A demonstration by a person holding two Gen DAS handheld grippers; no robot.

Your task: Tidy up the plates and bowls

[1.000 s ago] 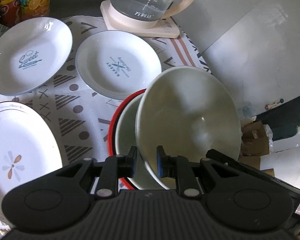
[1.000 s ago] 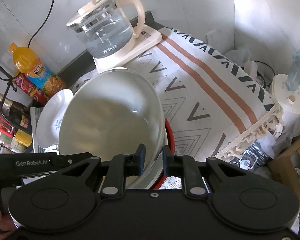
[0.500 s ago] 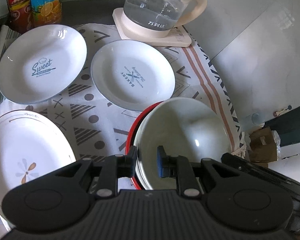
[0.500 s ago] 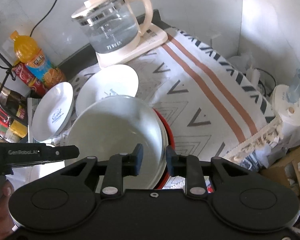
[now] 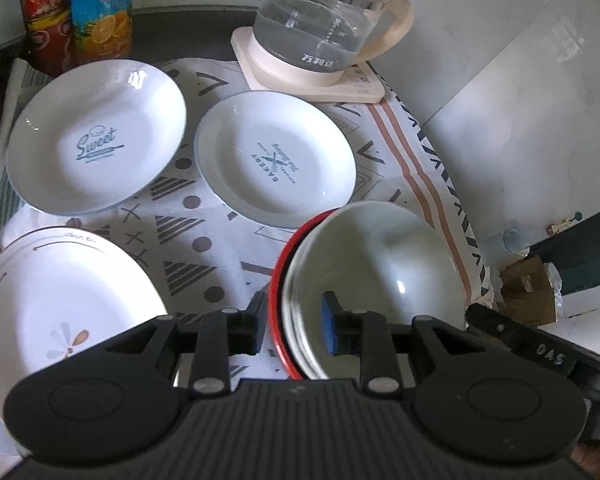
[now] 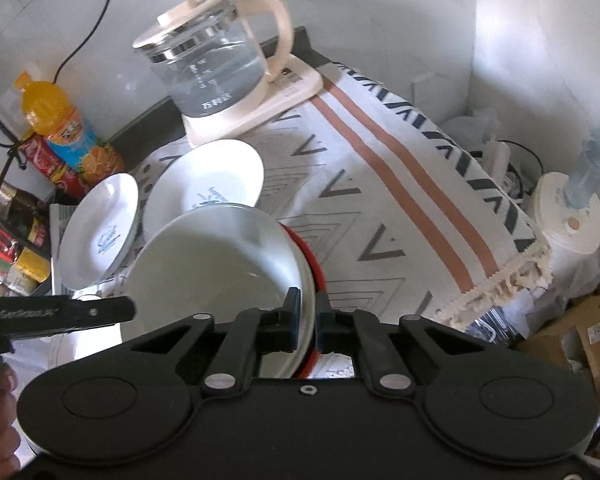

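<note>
Left gripper (image 5: 296, 326): jaws partly open and just been opening, straddling the near rims of the bowl stack. Outer finger sits beside the red rim, the blue-padded inner finger is inside the top bowl. Pads don't look to be pressing, so it reads as let go. Right gripper (image 6: 305, 320): jaws nearly shut and just been closing, with the stack's rim on the opposite side between them. It looks pinched on the rim of the pale glossy ceramic bowl (image 6: 216, 268), and maybe on the one under it too.

That pale bowl sits nested in a second pale bowl, both inside a red-rimmed bowl (image 5: 278, 280), near the front right of the patterned white tablecloth (image 5: 188, 240).

Step, as I judge it: bowl nesting is done or being settled; the plates are not yet stacked. Still spread out flat are a white plate printed "Sweet" (image 5: 96, 140), a white plate printed "BAKERY" (image 5: 276, 160) just behind the bowls, and a white flower-motif plate (image 5: 60, 300) at the near left.

Further back are a glass kettle on a cream base (image 5: 320, 32) and an orange drink bottle (image 5: 100, 8).

Next move calls for freeing the right gripper from the rim, then gripping one plate by its edge and setting it on another. The shallow, glossy rims could slip.
</note>
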